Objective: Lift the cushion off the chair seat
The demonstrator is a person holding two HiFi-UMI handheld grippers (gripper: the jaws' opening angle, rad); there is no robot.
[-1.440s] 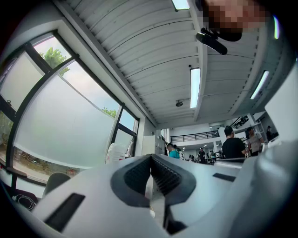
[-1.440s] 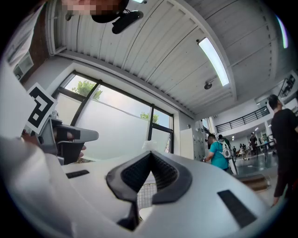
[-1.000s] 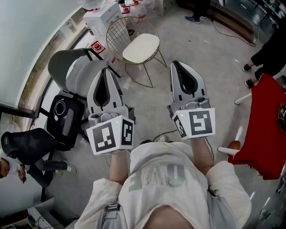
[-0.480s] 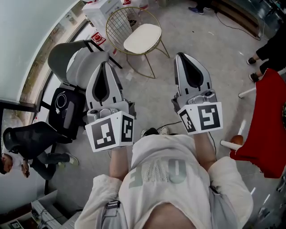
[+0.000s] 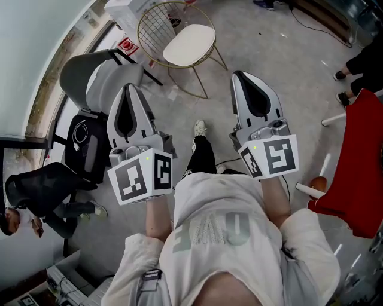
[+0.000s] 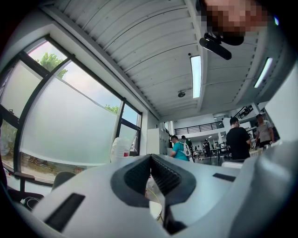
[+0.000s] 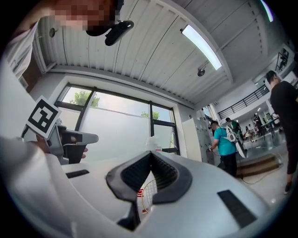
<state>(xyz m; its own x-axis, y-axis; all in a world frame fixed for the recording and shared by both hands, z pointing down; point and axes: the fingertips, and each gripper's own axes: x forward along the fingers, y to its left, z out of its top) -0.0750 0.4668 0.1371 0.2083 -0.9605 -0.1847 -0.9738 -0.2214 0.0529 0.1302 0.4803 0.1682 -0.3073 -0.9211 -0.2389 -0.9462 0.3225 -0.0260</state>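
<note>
A cream cushion (image 5: 189, 44) lies on the seat of a gold wire chair (image 5: 157, 23) at the top of the head view. My left gripper (image 5: 127, 88) is held out in front of me, well short of the chair, jaws shut with nothing between them. My right gripper (image 5: 245, 75) is beside it at the same height, also shut and empty. In the left gripper view the gripper (image 6: 151, 155) points slightly upward at the windows. The right gripper (image 7: 150, 152) shows a bit of the wire chair (image 7: 145, 192) through the gap under its tips.
A grey shell chair (image 5: 99, 77) stands left of the wire chair, a black bag (image 5: 84, 148) below it. White boxes (image 5: 125, 8) sit behind. A red-covered object (image 5: 353, 173) is at right. My leg and shoe (image 5: 200, 128) step forward. People (image 6: 239, 139) stand farther back in the hall.
I have stepped toward the wire chair; a leg and shoe now show between the grippers. Both grippers sank a little and stayed shut.
</note>
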